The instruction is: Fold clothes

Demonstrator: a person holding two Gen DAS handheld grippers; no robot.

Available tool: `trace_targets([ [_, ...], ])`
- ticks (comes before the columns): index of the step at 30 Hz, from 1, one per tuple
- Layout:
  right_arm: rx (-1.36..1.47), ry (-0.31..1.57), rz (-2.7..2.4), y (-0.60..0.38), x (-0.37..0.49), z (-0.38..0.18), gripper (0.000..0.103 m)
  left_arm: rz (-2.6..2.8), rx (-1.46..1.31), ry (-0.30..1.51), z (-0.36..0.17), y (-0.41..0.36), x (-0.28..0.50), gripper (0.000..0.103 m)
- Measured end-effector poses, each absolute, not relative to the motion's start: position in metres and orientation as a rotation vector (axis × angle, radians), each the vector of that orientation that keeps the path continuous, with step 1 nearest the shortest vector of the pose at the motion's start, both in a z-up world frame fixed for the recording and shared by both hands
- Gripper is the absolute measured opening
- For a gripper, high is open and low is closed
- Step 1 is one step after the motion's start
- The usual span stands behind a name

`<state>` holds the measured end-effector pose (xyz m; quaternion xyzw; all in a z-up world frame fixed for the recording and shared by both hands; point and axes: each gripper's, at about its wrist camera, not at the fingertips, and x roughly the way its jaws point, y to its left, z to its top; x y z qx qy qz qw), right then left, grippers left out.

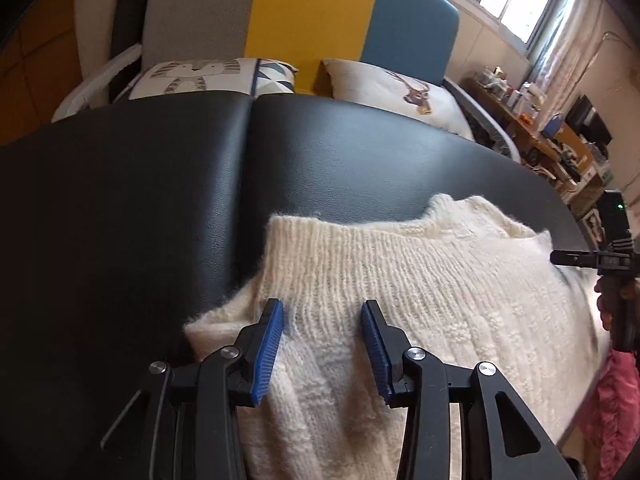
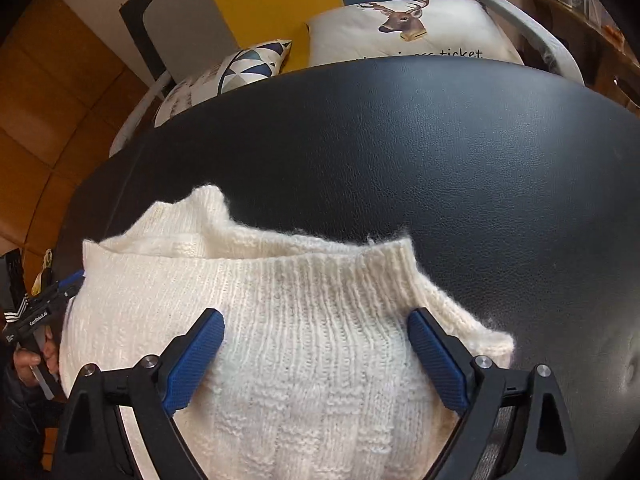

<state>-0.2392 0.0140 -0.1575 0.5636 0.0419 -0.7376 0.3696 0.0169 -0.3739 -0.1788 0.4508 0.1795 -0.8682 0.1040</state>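
Observation:
A cream knitted sweater (image 1: 420,292) lies folded on the black leather table (image 1: 140,208), its ribbed edge toward the far side. My left gripper (image 1: 322,312) is open over the sweater's left part, blue pads apart, holding nothing. In the right wrist view the same sweater (image 2: 304,340) fills the lower middle. My right gripper (image 2: 316,320) is open wide above its ribbed edge, holding nothing. The right gripper also shows at the right edge of the left wrist view (image 1: 592,258), and the left gripper shows at the left edge of the right wrist view (image 2: 52,296).
The black table (image 2: 440,152) stretches beyond the sweater. Behind it stands a sofa with a grey, yellow and blue back (image 1: 312,24) and printed cushions (image 2: 404,28). A cluttered wooden shelf (image 1: 540,128) stands at the right. Pink cloth (image 1: 616,412) hangs below the table's right edge.

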Motion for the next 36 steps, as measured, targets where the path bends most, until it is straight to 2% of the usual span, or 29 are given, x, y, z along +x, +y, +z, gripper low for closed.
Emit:
trace_targets([
  [6,1.344,0.029,-1.791,0.053,-0.197,-0.117,0.095,-2.583,1.254,0.55,-0.15,-0.358,0.028,0.043],
  [10,1.338,0.039,-1.711,0.086,-0.155,-0.11,0.095,-2.669,1.178,0.529,-0.13,-0.334,0.046,0.049],
  [15,1.454,0.036,-1.721,0.118,-0.125,-0.144,0.095,-2.611,1.288,0.535,-0.153,-0.32,0.062,0.05],
  [19,1.431,-0.108,-1.72,0.14,-0.123,-0.153,0.095,-2.574,1.323,0.547,-0.172,-0.322,0.065,0.051],
  [22,1.343,-0.18,-1.706,0.164,-0.121,-0.135,0.094,-2.62,1.29,0.612,-0.15,-0.317,0.062,0.051],
  [26,1.312,-0.256,-1.669,0.202,-0.126,-0.135,0.095,-2.842,1.324,0.599,-0.113,-0.28,0.028,0.053],
  [30,1.319,-0.334,-1.58,0.211,-0.135,-0.154,0.095,-3.008,1.446,0.466,-0.104,-0.215,-0.031,0.054],
  [36,1.317,-0.389,-1.372,0.188,-0.129,-0.173,0.095,-3.059,1.664,0.203,-0.125,-0.134,-0.097,0.054],
])
